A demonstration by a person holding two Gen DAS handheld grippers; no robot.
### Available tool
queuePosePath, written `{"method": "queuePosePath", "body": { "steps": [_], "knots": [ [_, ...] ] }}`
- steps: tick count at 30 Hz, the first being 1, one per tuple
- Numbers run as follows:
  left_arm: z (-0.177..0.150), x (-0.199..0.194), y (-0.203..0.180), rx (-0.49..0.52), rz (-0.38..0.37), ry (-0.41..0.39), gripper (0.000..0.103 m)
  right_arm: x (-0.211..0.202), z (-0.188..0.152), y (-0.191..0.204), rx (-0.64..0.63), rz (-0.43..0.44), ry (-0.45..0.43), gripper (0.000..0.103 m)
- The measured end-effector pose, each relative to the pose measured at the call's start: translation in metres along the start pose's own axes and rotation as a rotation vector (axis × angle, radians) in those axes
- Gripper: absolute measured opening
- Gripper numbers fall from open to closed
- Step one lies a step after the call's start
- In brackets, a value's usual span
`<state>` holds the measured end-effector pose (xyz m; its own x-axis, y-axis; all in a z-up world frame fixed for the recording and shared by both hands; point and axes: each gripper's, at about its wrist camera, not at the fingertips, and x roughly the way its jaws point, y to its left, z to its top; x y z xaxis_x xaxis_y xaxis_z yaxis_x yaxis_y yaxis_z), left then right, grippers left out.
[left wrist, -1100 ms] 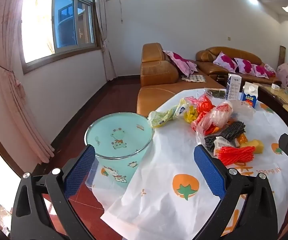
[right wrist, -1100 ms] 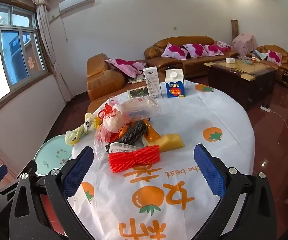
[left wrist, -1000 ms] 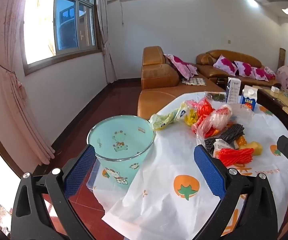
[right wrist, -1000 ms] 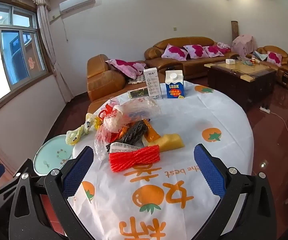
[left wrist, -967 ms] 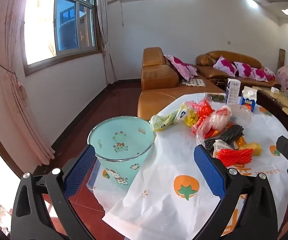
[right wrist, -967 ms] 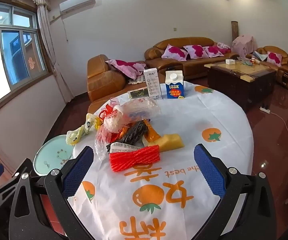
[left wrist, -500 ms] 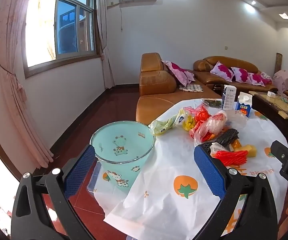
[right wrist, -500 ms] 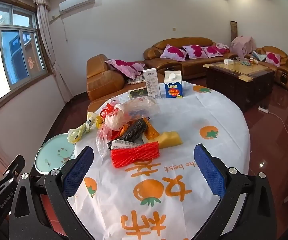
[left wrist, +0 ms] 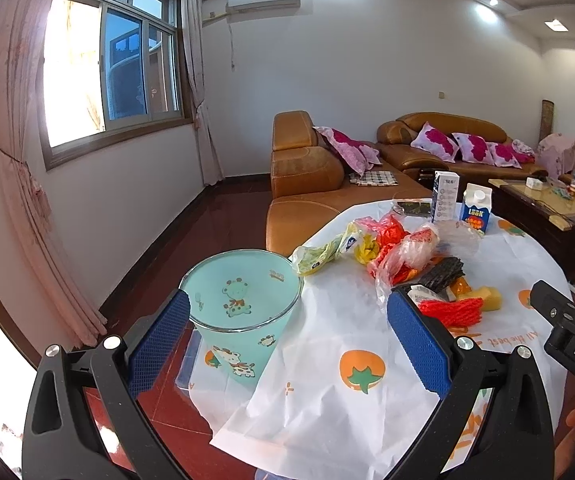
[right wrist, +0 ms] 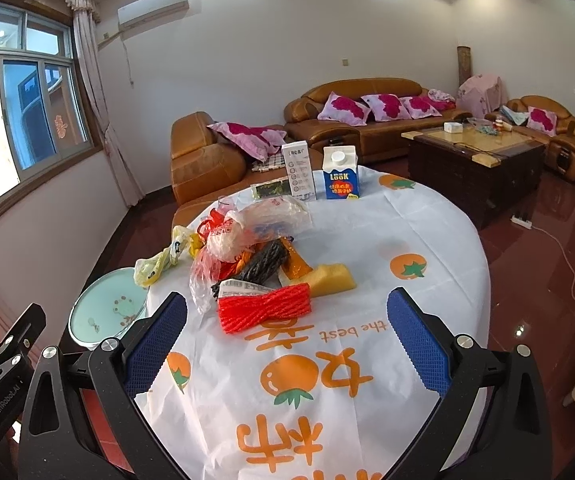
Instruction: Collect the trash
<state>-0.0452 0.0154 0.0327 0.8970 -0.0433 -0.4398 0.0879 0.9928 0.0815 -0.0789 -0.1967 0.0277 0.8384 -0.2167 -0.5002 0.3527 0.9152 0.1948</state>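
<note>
Both grippers drawn back, jaws wide, empty, trash pile beside bin

bright daylight, window glare, fisheye edges

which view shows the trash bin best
The left wrist view. There the trash bin shows its whole rim, its inside and its printed side, standing beside the table. In the right wrist view the trash bin shows only part of its rim and inside, cut off by the tablecloth and gripper finger.
</note>
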Motion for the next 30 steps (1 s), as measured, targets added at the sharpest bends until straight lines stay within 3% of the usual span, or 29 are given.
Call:
{"method": "queuePosePath", "body": {
  "steps": [30],
  "knots": [
    [-0.0004, -0.0016, -0.0012, 0.001, -0.008, 0.001, 0.097, -0.0040, 0.0013, 0.0015, -0.003, -0.001, -0.006, 0.099]
  ]
}}
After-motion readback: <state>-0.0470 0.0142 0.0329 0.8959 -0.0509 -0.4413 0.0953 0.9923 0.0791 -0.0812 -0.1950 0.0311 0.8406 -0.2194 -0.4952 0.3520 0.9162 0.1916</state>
